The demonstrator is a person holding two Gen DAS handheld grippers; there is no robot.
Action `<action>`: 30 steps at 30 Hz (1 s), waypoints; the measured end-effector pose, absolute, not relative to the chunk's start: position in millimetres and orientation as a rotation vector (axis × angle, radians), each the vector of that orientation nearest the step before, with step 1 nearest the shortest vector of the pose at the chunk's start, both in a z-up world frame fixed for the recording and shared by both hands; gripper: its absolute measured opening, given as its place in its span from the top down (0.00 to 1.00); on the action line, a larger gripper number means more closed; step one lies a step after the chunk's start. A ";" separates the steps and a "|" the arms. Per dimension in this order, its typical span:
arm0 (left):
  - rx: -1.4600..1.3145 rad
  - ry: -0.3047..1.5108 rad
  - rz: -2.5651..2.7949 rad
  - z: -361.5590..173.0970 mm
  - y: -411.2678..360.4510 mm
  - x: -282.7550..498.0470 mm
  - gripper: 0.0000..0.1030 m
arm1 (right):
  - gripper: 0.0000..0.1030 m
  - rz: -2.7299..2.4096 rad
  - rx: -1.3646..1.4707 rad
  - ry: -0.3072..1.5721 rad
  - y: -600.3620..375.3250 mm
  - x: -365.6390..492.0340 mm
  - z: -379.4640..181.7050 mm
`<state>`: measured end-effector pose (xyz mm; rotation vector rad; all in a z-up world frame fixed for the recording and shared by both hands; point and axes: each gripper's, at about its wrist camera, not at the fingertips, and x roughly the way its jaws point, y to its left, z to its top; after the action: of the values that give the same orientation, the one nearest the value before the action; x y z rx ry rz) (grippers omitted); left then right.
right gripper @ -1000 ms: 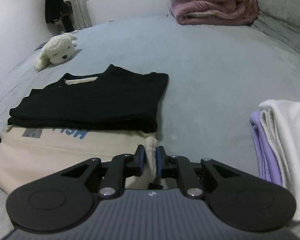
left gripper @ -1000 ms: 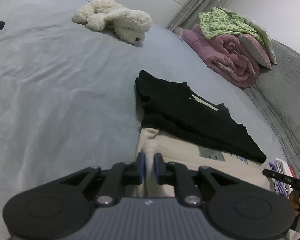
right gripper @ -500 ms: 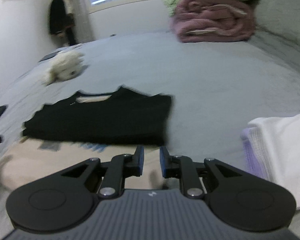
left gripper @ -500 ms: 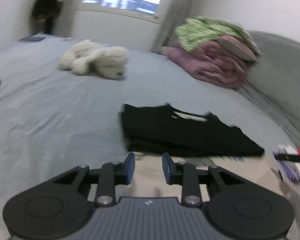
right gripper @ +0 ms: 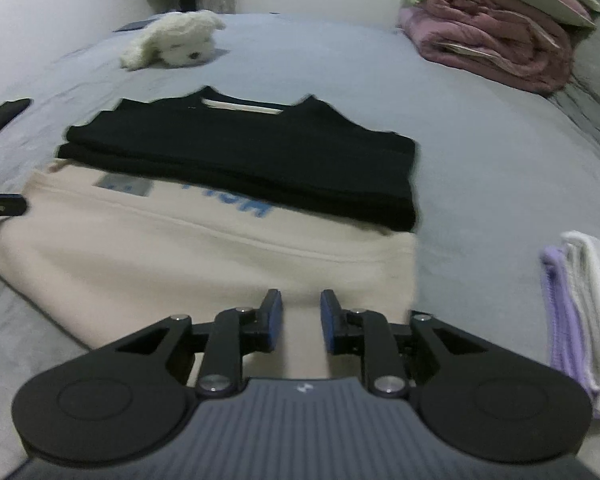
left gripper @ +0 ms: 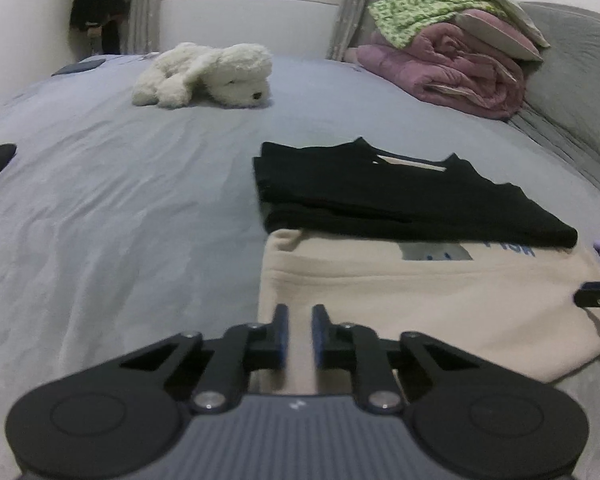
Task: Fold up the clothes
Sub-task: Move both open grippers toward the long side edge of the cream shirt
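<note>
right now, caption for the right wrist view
Right tool open over the folded cream garment, black shirt stacked on its far half.

Left claw (left gripper: 299, 334) hovers empty over the cream sweatshirt (left gripper: 420, 300), jaws apart; black top (left gripper: 400, 196) folded just beyond on the bed (left gripper: 120, 200).

Blue print on my cream sweatshirt (right gripper: 204, 256): upside down from where I stand, its far part covered by the black top (right gripper: 252, 156); I can't make a sure word of the letters that show.
Grey patch on the sweatshirt: a printed rectangle (right gripper: 124, 186) left of the letters, with blue marks I can't read.
Same print from my left side: only letter bottoms (left gripper: 510, 249) and the patch (left gripper: 436, 251) show below the black top's near edge.
Mark on my tools: a small pale logo on each grey body (right gripper: 303, 388) (left gripper: 295, 405), no letters I can read.
Elsewhere: nothing readable.
</note>
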<state>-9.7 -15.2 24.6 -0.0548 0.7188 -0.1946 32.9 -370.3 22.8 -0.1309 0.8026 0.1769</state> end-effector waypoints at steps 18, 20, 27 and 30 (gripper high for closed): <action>-0.031 0.682 -0.145 36.8 -14.6 -18.7 0.91 | 0.69 -0.007 -0.066 0.761 -406.1 32.9 33.0; -0.012 0.657 -0.145 42.2 -17.0 -22.4 0.91 | 0.69 0.018 -0.042 0.742 -404.7 31.6 36.8; 0.063 0.594 -0.238 51.5 -50.4 -36.7 0.90 | 0.69 0.203 -0.062 0.687 -354.1 17.3 42.0; 0.079 0.606 -0.279 47.1 -68.9 -39.1 0.90 | 0.69 0.274 -0.085 0.698 -323.9 12.0 34.9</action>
<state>-39.1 -68.9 47.1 0.0787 0.6062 -0.2786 12.0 -323.9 34.9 -0.0851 0.6979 0.2738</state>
